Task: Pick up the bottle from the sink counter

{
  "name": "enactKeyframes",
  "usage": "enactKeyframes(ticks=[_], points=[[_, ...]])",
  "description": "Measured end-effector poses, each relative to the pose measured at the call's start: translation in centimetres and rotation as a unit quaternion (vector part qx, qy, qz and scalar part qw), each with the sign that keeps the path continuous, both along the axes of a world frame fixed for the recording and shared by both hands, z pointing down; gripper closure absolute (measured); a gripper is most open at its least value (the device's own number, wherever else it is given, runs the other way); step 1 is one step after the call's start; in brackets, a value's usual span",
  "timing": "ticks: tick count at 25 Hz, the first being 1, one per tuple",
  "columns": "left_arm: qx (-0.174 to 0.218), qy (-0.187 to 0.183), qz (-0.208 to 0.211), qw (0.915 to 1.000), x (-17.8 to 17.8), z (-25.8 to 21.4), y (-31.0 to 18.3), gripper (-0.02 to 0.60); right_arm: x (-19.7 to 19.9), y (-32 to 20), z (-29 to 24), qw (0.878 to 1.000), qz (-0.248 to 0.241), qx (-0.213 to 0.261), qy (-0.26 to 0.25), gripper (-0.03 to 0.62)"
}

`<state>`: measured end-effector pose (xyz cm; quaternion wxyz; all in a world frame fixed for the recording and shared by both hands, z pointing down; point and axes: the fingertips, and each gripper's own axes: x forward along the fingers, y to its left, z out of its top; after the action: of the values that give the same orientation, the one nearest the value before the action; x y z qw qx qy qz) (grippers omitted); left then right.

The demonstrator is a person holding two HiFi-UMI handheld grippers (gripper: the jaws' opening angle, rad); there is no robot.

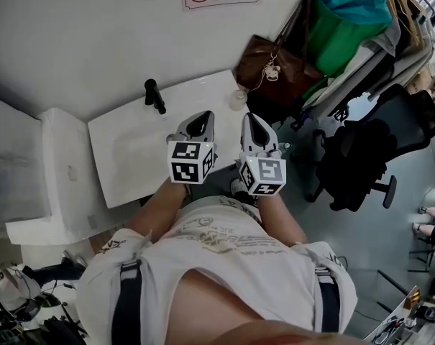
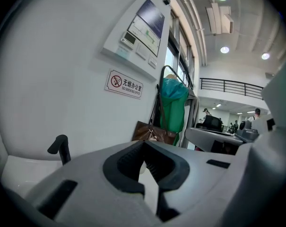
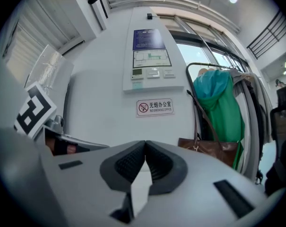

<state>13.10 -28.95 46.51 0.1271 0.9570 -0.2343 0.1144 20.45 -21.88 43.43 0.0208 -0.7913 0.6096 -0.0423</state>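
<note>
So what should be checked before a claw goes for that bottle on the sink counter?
1. Found the bottle, at the right end of the counter: ok.
2. Whether the bottle stands upright: cannot tell, too small.
3. Is the left claw open: not ok, shut and empty.
4. Is the right claw open: not ok, shut and empty.
5. Is the faucet well apart from the bottle: ok.

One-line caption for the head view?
Left gripper and right gripper, both shut, hover near the sink counter; the bottle sits untouched.
</note>
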Motion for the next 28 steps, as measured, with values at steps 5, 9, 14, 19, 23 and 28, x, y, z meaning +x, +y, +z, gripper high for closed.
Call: enactKeyframes(ticks=[5, 9, 14, 19, 23, 28], points=[[0.008, -0.002, -0.026, 0.9996, 2.2, -0.6, -0.9, 0.568, 2.6, -1.9, 0.0, 1.0, -0.031, -0.002, 0.001, 0.569], [0.01, -0.006, -0.055, 0.9984, 3.2, -0.8, -1.9, 0.568, 4.2, -3.4, -0.2, 0.998, -0.063, 0.002, 0.002, 0.569], [0.006, -0.012, -0.079, 0.9968, 4.3, -0.2, -2.6, 0.568, 5.4, -4.3, 0.0, 0.995, -0.1, 0.012, 0.006, 0.569], [0.007, -0.013, -0.092, 0.9956, 5.6, 0.0, -2.7, 0.568, 5.4, -5.2, 0.8, 0.987, -0.154, -0.007, 0.039, 0.571], [0.005, -0.018, -0.106, 0.9942, 6.0, 0.3, -3.0, 0.568, 6.5, -5.7, 1.6, 0.987, -0.161, -0.003, 0.025, 0.569], [0.002, -0.026, -0.126, 0.9917, 5.8, 0.9, -2.9, 0.568, 6.9, -6.2, 2.7, 0.982, -0.186, 0.008, 0.017, 0.555]])
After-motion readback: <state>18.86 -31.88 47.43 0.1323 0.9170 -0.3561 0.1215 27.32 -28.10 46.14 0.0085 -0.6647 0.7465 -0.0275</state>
